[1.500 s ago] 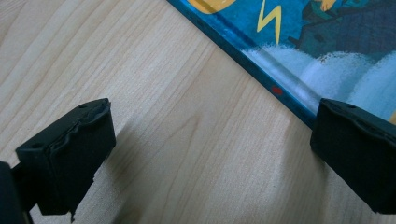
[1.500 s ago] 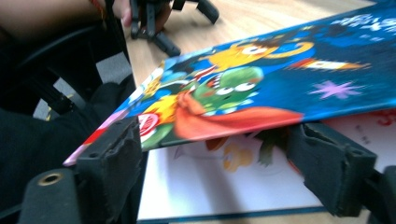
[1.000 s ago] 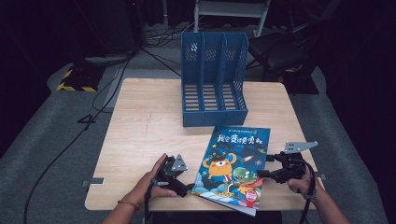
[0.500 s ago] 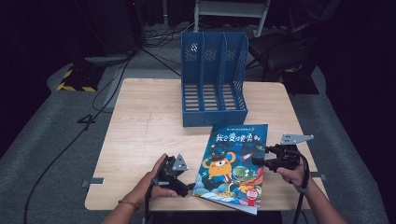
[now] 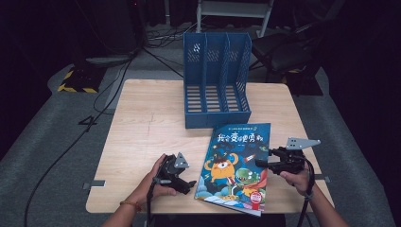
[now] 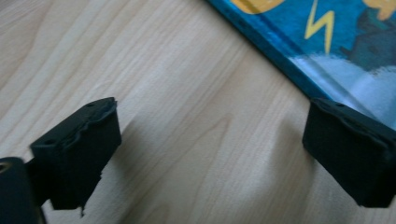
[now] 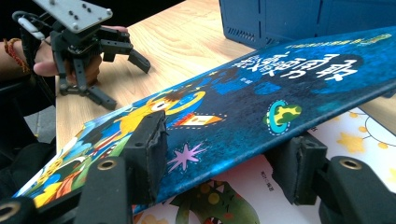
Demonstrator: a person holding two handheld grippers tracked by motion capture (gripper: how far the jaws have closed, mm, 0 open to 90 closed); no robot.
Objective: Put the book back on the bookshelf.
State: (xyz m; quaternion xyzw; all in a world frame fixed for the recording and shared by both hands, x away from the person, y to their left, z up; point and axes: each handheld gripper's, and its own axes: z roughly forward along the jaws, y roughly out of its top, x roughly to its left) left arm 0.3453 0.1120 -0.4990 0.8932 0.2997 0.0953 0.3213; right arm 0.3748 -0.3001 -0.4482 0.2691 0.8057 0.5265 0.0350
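Overall light: the table (image 5: 142, 123) is brightly lit from above; the floor and room around it sink into near black.
Shadows: soft and short; the left gripper (image 6: 210, 154) throws blurred grey shadows of its jaws onto the wood.
Glare: a pale sheen lies on the glossy book (image 6: 355, 60) cover in the left gripper view.
Focus: the high view is soft and slightly grainy; in both gripper views the near jaws are blurred.
Right gripper view: the book cover is fairly sharp mid-frame, its far end softer.
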